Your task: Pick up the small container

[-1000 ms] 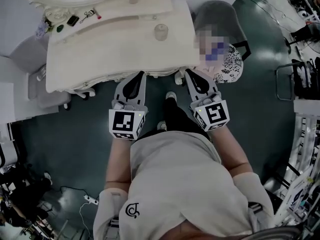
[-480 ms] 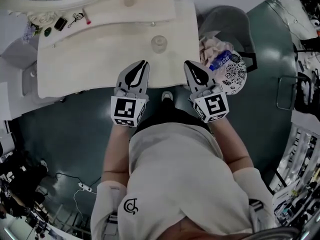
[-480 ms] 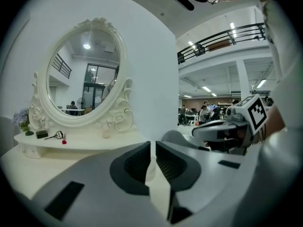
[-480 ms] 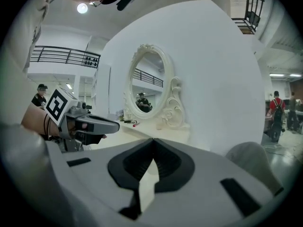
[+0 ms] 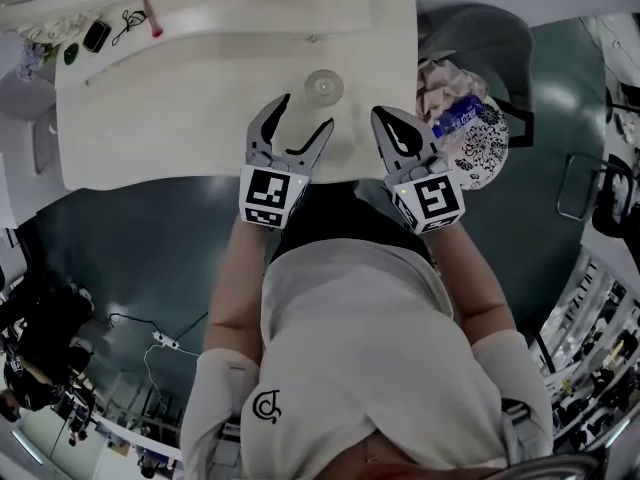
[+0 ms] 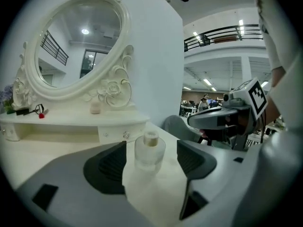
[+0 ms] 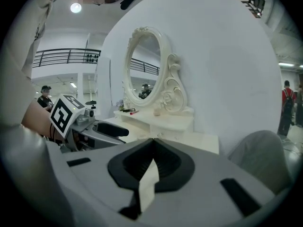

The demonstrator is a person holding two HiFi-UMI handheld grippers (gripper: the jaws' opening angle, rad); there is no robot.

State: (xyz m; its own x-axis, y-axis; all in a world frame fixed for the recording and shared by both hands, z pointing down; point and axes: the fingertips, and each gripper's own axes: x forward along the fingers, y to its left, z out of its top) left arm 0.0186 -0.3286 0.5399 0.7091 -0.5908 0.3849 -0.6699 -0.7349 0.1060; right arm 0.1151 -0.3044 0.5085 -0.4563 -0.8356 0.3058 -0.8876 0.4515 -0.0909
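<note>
The small container (image 5: pixel 323 86), a clear round jar with a pale lid, stands on the cream dressing table (image 5: pixel 150 118) near its front right. My left gripper (image 5: pixel 306 116) hovers just in front of it. Its jaws are opening, and nothing touches their pads. In the left gripper view the container (image 6: pixel 150 150) stands in line with the gap of the left gripper (image 6: pixel 150 167), a little beyond the tips. My right gripper (image 5: pixel 387 118) is shut and empty over the table's right front edge, to the right of the jar. The right gripper (image 7: pixel 152 143) shows its jaws closed.
A grey chair (image 5: pixel 478 30) stands right of the table, with a patterned cushion (image 5: pixel 478 153) and a blue bottle (image 5: pixel 455 118) on it. Small items (image 5: pixel 98 34) lie on the raised back shelf (image 5: pixel 250 8), under an ornate mirror (image 6: pixel 78 41). A power strip (image 5: pixel 165 340) lies on the floor.
Both grippers moved forward from the table's front edge to over the tabletop, nearer the container. The left jaws went from shut to wide apart. The right stayed shut.
</note>
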